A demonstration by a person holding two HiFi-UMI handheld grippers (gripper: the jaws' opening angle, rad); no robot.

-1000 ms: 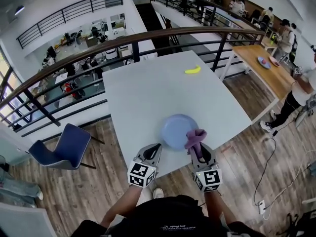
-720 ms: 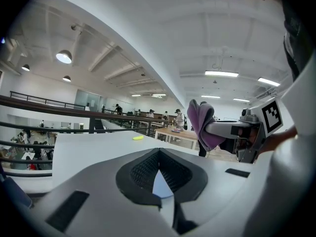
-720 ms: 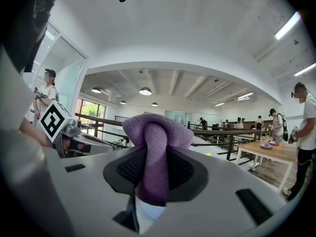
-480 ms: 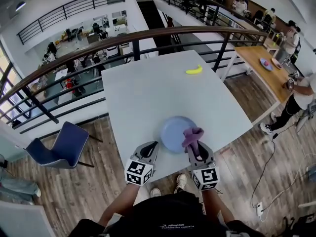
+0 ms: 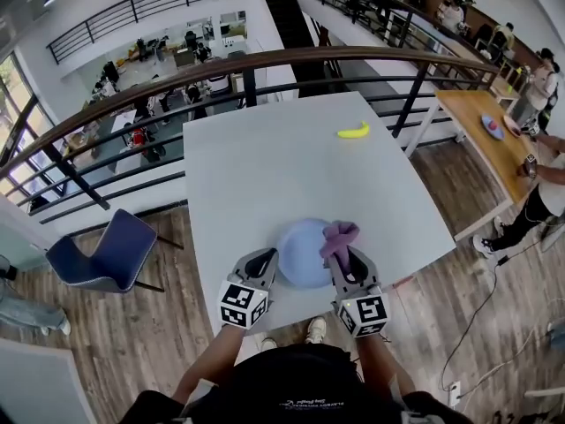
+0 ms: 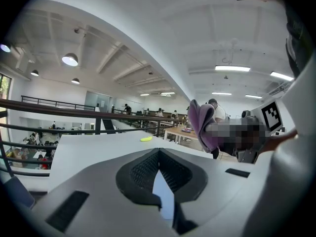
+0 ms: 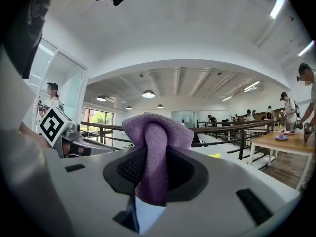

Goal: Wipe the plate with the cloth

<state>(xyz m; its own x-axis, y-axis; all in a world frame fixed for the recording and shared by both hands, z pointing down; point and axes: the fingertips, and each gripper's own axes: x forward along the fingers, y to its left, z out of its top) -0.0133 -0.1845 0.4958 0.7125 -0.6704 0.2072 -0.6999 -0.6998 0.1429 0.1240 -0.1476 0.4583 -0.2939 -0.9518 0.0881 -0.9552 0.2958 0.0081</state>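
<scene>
A pale blue plate (image 5: 303, 251) lies near the front edge of the white table (image 5: 265, 162). My right gripper (image 5: 345, 253) is shut on a purple cloth (image 5: 336, 236) that bunches up over the plate's right rim; the right gripper view shows the cloth (image 7: 155, 147) pinched between the jaws. My left gripper (image 5: 265, 260) is shut with nothing in it, just left of the plate. In the left gripper view the jaws (image 6: 159, 169) meet, with a sliver of the plate behind them and the cloth (image 6: 202, 126) to the right.
A yellow banana (image 5: 353, 132) lies far back on the table. A railing (image 5: 265, 64) runs behind it. A blue chair (image 5: 101, 254) stands to the left. A wooden table (image 5: 485, 131) with people beside it stands at the right.
Both grippers have shifted a little to the left and forward along the table's front edge, the cloth still in the right one. The plate has not moved on the table.
</scene>
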